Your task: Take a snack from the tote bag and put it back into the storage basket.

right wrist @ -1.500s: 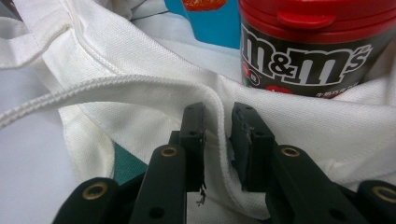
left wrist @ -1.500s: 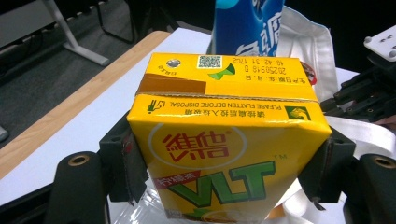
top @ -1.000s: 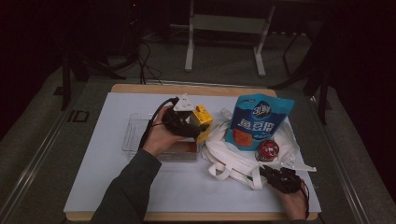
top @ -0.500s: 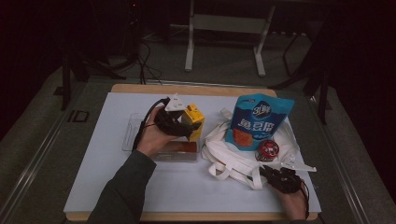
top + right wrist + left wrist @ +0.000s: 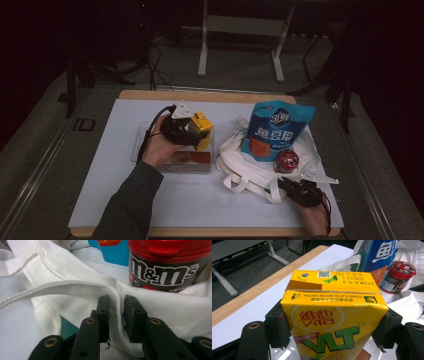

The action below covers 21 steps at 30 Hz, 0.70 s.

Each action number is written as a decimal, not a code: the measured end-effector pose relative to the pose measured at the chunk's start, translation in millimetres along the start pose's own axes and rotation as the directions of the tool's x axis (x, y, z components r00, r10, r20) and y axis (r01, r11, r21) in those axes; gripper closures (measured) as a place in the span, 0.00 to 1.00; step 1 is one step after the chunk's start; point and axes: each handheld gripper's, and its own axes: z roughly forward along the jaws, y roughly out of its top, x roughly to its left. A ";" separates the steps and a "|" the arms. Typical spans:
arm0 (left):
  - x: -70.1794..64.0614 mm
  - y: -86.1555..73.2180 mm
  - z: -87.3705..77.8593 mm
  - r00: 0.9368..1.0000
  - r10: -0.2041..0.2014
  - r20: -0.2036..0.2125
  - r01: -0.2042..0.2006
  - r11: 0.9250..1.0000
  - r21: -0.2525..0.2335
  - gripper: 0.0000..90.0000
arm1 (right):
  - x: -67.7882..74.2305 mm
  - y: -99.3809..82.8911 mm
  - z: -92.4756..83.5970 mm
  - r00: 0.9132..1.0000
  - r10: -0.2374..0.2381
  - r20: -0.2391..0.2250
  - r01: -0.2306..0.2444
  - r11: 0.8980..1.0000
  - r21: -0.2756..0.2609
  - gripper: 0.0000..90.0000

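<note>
Yellow drink carton (image 5: 332, 322) | green lettering | upright | clamped in left gripper (image 5: 332, 332) jaws

yellow drink carton (image 5: 332, 322) | upright, lifted | white tote bag (image 5: 250, 170) | flat on table

fingers (image 5: 116, 315) pinching white bag hem (image 5: 75, 287), candy jar (image 5: 170, 262)

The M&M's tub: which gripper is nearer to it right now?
Right. The right gripper sits just in front of the M&M's tub, pinching the white bag's strap. The left gripper is across the table, clamped on the yellow drink carton.
</note>
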 end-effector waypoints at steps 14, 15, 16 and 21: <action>11.4 -7.8 -6.5 0.999 -0.030 -0.044 0.030 1.000 0.000 0.32 | 0.0 -0.1 0.0 1.000 0.001 0.000 -0.001 1.000 -0.001 0.83; 12.7 -9.1 -6.7 0.998 -0.033 -0.055 0.033 0.999 0.005 0.32 | 0.0 -0.1 0.0 1.000 0.001 0.000 -0.001 1.000 -0.001 0.83; 12.7 -9.1 -6.7 0.998 -0.033 -0.055 0.033 0.999 0.005 0.32 | -0.1 -0.1 0.0 1.000 0.001 -0.001 -0.001 1.000 -0.001 0.83; 15.4 -11.9 -7.3 0.997 -0.049 -0.067 0.049 0.999 0.003 0.32 | -0.1 -0.1 0.0 1.000 0.001 -0.001 -0.001 1.000 -0.001 0.83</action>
